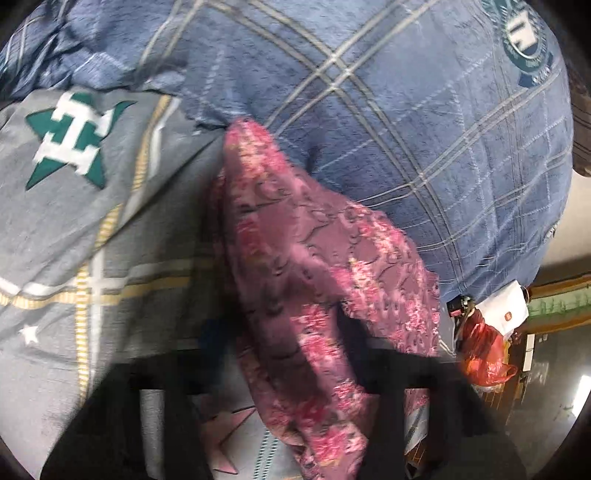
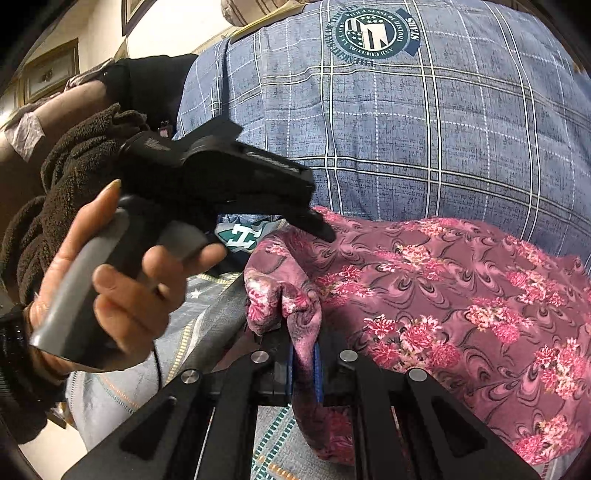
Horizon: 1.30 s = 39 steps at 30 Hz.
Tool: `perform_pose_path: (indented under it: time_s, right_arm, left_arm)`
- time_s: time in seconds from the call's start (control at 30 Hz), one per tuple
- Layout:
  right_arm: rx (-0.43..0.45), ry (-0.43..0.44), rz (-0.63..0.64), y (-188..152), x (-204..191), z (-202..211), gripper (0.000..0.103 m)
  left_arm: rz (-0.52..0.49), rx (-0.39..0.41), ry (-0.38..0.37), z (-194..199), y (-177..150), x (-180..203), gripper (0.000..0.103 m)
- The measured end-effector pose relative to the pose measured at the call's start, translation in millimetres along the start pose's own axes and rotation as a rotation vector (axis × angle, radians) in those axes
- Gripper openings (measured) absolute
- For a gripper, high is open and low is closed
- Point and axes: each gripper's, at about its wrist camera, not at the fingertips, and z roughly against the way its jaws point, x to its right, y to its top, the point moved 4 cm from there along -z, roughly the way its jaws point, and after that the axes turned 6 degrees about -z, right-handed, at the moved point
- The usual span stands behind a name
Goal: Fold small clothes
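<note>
A pink floral garment (image 2: 443,306) lies bunched on a blue plaid quilt (image 2: 424,140). My right gripper (image 2: 304,354) is shut on a gathered fold of the garment near its left edge. My left gripper shows in the right wrist view (image 2: 325,230), held in a hand, its tip touching the garment's upper left edge. In the left wrist view the garment (image 1: 314,266) drapes between and over the left gripper's (image 1: 295,373) dark fingers and hides the tips.
A grey sheet with a green star logo (image 1: 70,136) lies left of the garment. A round crest (image 2: 373,33) is printed on the quilt. A red plastic bag (image 1: 484,354) and a white box sit beside the bed at right. A brown fleece sleeve (image 2: 74,177) is at left.
</note>
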Motion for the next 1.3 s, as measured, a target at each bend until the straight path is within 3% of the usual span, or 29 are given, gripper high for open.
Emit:
perform_pose_path:
  time_s: [0.27, 0.6, 1.07, 1.3]
  right_arm:
    - [0.053, 0.059, -0.102, 6, 23, 29, 0.007]
    - [0.185, 0.072, -0.249, 11, 72, 100, 0.007]
    - [0.275, 0.115, -0.602, -20, 190, 154, 0.007]
    - [0.288, 0.121, -0.759, -51, 246, 164, 0.007]
  left_arm:
    - [-0.095, 0.072, 0.047, 22, -6, 42, 0.006]
    - [-0.263, 0.125, 0.038, 31, -19, 150, 0.006]
    - [-0.414, 0.036, 0.067, -48, -57, 269, 0.006]
    - [-0.459, -0.072, 0.099, -121, -83, 298, 0.006]
